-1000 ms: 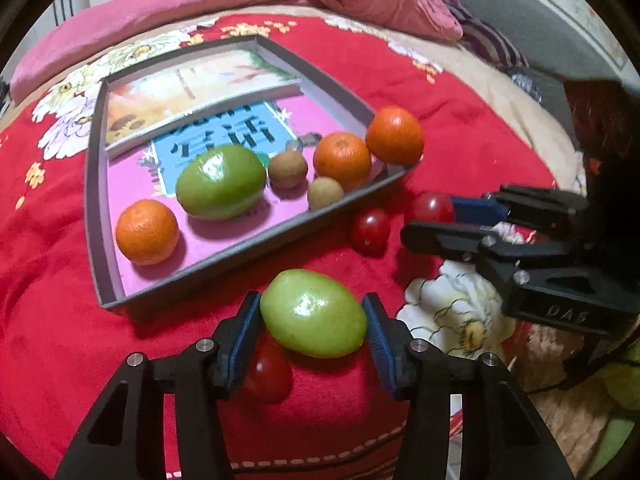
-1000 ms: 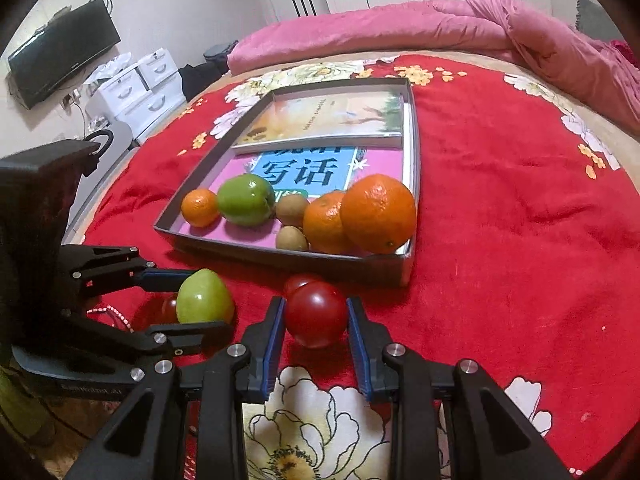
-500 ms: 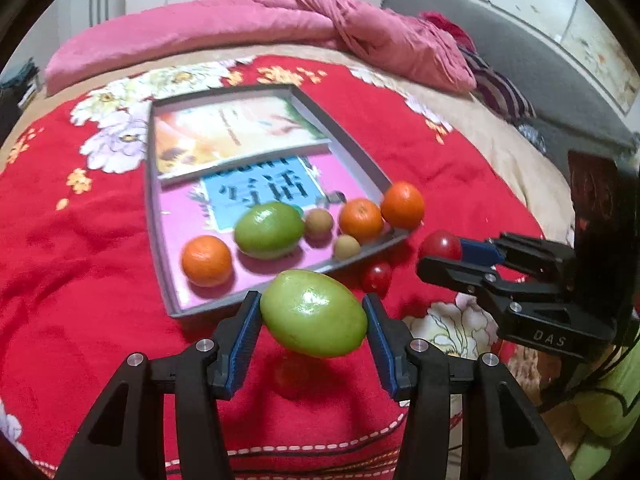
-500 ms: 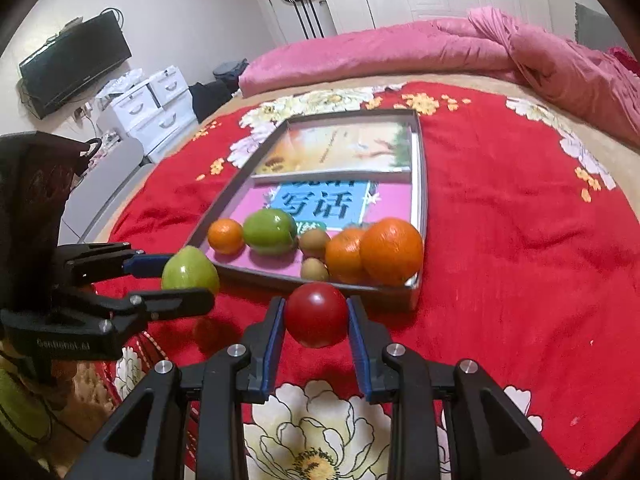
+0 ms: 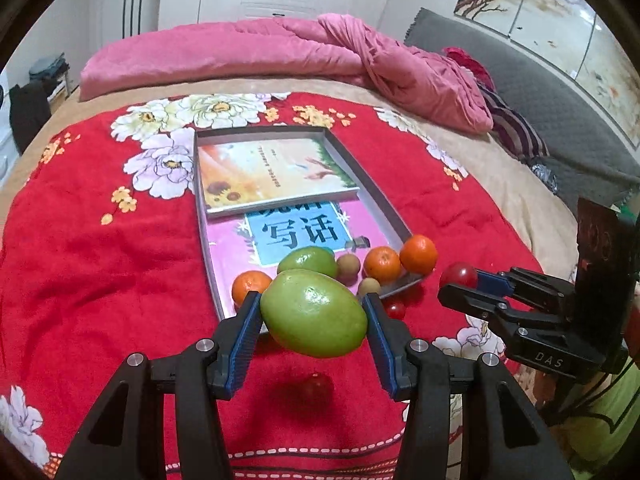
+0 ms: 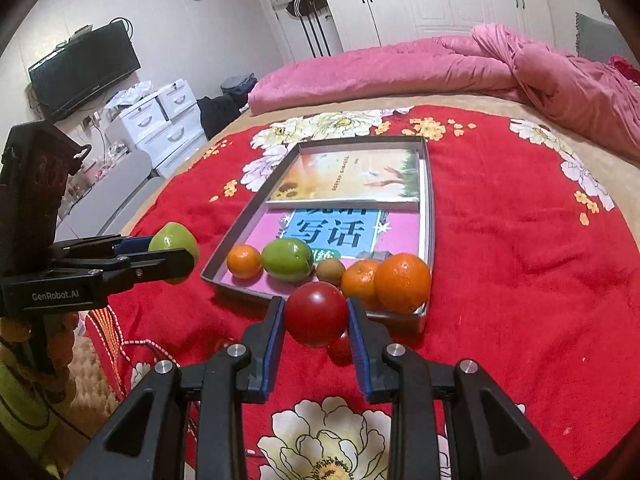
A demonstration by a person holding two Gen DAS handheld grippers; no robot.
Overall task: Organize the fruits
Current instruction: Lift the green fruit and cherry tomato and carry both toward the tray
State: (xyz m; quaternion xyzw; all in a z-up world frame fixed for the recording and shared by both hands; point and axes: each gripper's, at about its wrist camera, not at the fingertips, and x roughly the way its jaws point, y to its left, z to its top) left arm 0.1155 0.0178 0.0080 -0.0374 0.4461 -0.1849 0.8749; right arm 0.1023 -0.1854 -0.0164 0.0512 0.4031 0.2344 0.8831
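Note:
My left gripper point(image 5: 312, 322) is shut on a green fruit point(image 5: 314, 314) and holds it in the air above the red bedspread, short of the grey tray point(image 5: 202, 216). My right gripper point(image 6: 316, 316) is shut on a red tomato point(image 6: 316, 312), also raised, in front of the tray's point(image 6: 430, 184) near edge. The tray's near end holds a second green fruit point(image 6: 287, 259), three oranges point(image 6: 402, 282) and small brown fruits point(image 6: 330, 271). Small red tomatoes point(image 5: 395, 310) lie on the bedspread by the tray; another point(image 5: 316, 388) lies under the left gripper.
Two books point(image 5: 272, 172) lie in the tray's far part. A pink quilt point(image 5: 280, 52) is heaped at the back of the bed. White drawers point(image 6: 160, 120) and a TV point(image 6: 84, 70) stand left of the bed. A grey sofa point(image 5: 560, 112) stands at the right.
Both grippers have risen with their fruit and pulled back from the tray. The green fruit and the tomato have left the bedspread and now hang in the air.

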